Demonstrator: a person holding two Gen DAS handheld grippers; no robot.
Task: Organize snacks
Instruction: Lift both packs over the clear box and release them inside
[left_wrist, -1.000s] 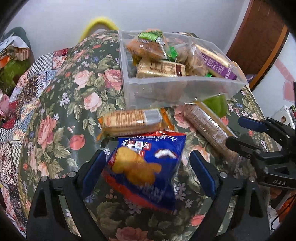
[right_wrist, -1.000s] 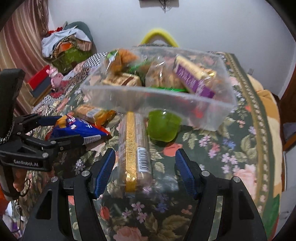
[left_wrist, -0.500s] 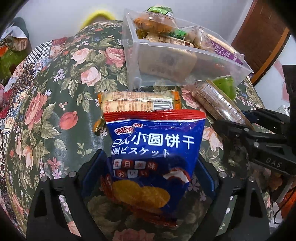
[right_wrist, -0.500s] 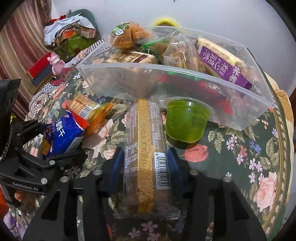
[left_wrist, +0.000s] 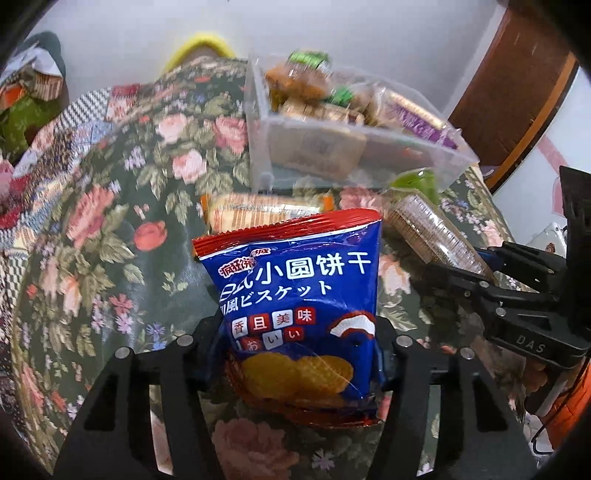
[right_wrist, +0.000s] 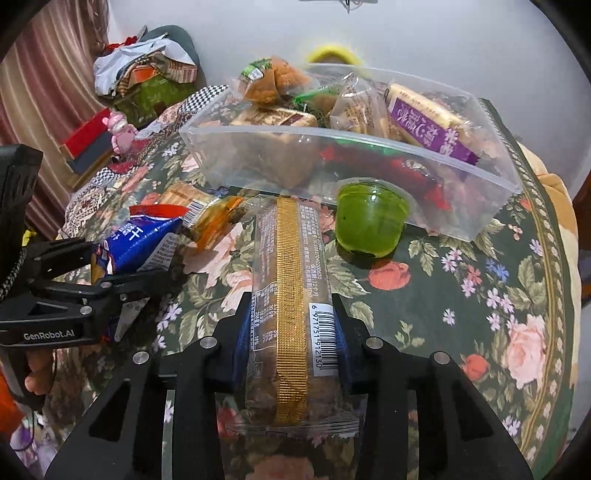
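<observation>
A blue biscuit bag (left_wrist: 295, 288) stands tilted up between the fingers of my left gripper (left_wrist: 301, 343), whose jaws are closing and pressing its sides. My right gripper (right_wrist: 291, 332) is shut on a long clear cracker pack (right_wrist: 291, 266) with a gold strip, which lies on the table pointing at the bin. The clear plastic bin (right_wrist: 258, 162) behind both holds several wrapped snacks. A green jelly cup (right_wrist: 369, 221) sits against the bin's front wall, right of the cracker pack. An orange-ended biscuit pack (left_wrist: 258, 214) lies between the blue bag and the bin.
A floral tablecloth (right_wrist: 498, 295) covers the round table, whose edge curves down on the right. A yellow chair back (left_wrist: 201, 46) rises behind the table. Clothes and boxes (right_wrist: 144, 81) are piled at far left. A brown door (left_wrist: 517, 85) stands at right.
The left fingers have closed in on the blue bag, which has risen from lying flat to upright. The right fingers have closed from wide apart onto the cracker pack.
</observation>
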